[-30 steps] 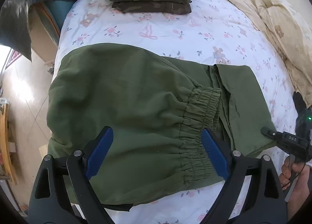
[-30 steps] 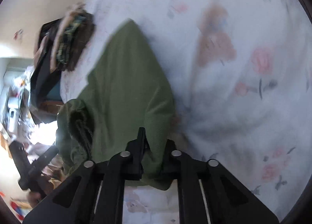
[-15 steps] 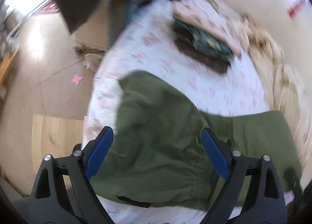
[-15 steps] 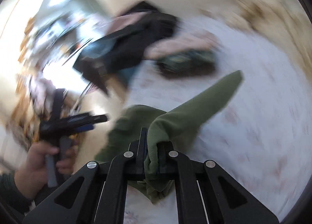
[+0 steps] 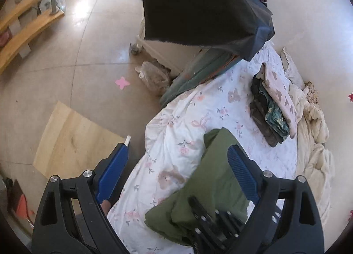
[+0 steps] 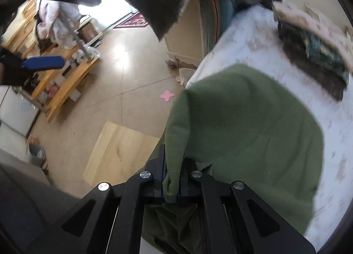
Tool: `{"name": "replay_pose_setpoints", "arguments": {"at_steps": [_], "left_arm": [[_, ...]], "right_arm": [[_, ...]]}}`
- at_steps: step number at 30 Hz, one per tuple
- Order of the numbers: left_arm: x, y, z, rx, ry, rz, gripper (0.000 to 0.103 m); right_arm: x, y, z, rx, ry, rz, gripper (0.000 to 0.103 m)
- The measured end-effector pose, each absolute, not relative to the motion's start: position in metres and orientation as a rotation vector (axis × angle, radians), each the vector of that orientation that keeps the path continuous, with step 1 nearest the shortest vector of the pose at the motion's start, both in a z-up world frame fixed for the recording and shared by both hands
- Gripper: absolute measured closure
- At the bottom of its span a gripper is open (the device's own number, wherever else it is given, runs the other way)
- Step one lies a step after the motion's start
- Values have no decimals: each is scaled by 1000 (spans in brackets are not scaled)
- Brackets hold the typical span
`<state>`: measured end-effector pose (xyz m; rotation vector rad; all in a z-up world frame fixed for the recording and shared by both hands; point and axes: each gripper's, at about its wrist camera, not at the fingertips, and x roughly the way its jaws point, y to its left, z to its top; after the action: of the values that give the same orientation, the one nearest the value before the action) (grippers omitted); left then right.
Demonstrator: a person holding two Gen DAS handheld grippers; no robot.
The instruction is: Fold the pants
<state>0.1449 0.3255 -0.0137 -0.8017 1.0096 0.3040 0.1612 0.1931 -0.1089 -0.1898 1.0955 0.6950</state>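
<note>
The green pants (image 5: 216,179) lie doubled over near the edge of the white floral bed sheet (image 5: 176,134). My right gripper (image 6: 173,180) has a fold of the pants (image 6: 247,121) pinched between its black fingers; its jaws are starting to part with the cloth still between them. In the left wrist view it shows as a blurred black shape (image 5: 209,227) on the pants. My left gripper (image 5: 176,165) stands wide open and holds nothing. One blue pad (image 5: 112,172) hangs over the floor and the other is above the pants. A blue pad (image 6: 43,64) of it also shows in the right wrist view.
A stack of folded clothes (image 5: 271,110) sits at the far side of the bed, with a cream quilt (image 5: 313,143) beside it. A dark cloth (image 5: 198,4) hangs over the bed end. On the floor lie a wooden board (image 5: 72,139) and a plastic bag (image 5: 154,75).
Both grippers have swung and rolled toward the bed's edge. The right one carried the pants' end over the rest, so they now lie doubled. The left one came off the waistband.
</note>
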Motion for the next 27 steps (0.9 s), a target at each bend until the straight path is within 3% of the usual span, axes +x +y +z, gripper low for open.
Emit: {"name": "replay_pose_setpoints", "arguments": {"at_steps": [1,2,5,10,15,22,27], "left_arm": [[146,323,-14,-787,1015,296,13],[147,320,-13,-774,1018,291,13],[152,310,-10,-755,1029,252,13],[163,292,-17,-723,1090,198,13],[170,259,-28,-674,1160,124,13],[179,232,-38,-646,1211,75,13],[177,221,-53,-570,1276,35,13]], "right_arm": [[161,193,-111,-172,1104,690,90],[162,192,-112,-149,1111,701,82],[150,188,-104,-74,1141,829,41],[106,152,-93,-40,1208,1017,39],[95,81,-67,163,1138,993,34],[110,88,-78,277,1171,1034,33],[101,19,-55,357,1034,935,33]]}}
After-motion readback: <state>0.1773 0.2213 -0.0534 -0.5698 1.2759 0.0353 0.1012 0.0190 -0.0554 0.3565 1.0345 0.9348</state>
